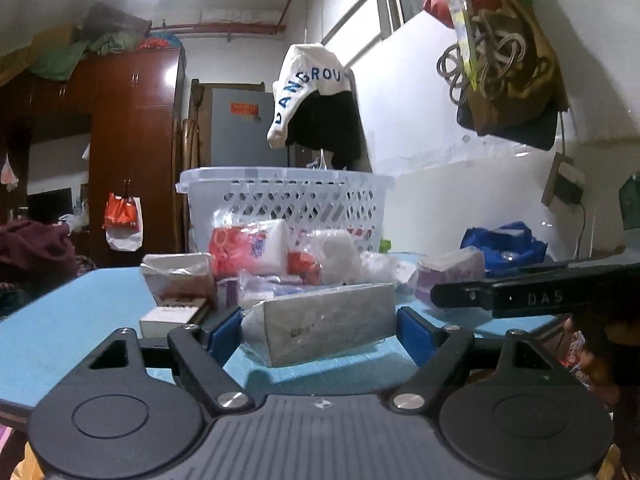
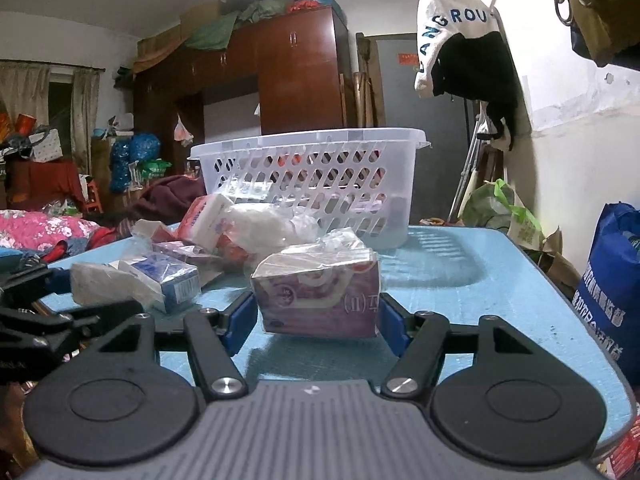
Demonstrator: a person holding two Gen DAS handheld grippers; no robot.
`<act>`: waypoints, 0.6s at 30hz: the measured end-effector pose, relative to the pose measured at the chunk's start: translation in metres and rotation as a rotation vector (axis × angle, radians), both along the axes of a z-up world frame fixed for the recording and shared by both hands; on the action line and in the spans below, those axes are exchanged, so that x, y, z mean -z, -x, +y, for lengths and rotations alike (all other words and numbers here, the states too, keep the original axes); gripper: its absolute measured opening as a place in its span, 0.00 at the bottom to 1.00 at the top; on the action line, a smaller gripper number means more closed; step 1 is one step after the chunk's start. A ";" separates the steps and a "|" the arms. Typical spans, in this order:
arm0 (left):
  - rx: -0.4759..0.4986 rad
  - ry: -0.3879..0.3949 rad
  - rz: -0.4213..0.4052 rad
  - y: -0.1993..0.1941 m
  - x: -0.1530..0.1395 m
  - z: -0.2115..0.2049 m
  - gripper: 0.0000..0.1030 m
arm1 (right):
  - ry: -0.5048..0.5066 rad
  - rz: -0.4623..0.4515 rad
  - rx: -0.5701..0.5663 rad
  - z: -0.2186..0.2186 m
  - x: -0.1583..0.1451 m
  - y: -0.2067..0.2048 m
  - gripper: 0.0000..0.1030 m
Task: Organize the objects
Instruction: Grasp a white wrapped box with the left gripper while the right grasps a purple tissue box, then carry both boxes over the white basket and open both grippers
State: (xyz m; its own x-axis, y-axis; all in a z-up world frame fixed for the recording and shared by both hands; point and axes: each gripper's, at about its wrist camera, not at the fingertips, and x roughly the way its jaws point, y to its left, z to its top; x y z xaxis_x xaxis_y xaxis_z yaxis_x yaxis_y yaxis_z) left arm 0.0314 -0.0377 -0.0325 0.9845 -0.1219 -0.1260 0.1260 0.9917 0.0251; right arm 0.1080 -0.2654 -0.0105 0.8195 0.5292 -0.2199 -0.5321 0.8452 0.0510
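Both wrist views sit low, close, facing the shared basket [image 1: 286, 200].

Dim room, ceiling glare, warped fisheye edges.

We see a white slotted basket [image 2: 312, 184] standing upright toward the table's far edge, wrapped packets heaped before it; a grey packet [image 1: 324, 320] and a purple packet [image 2: 320, 296] lie nearest the front edge.
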 end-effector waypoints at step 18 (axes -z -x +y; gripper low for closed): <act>0.016 0.151 -0.062 -0.030 -0.065 0.058 0.82 | -0.010 -0.110 -0.005 0.002 -0.031 -0.003 0.64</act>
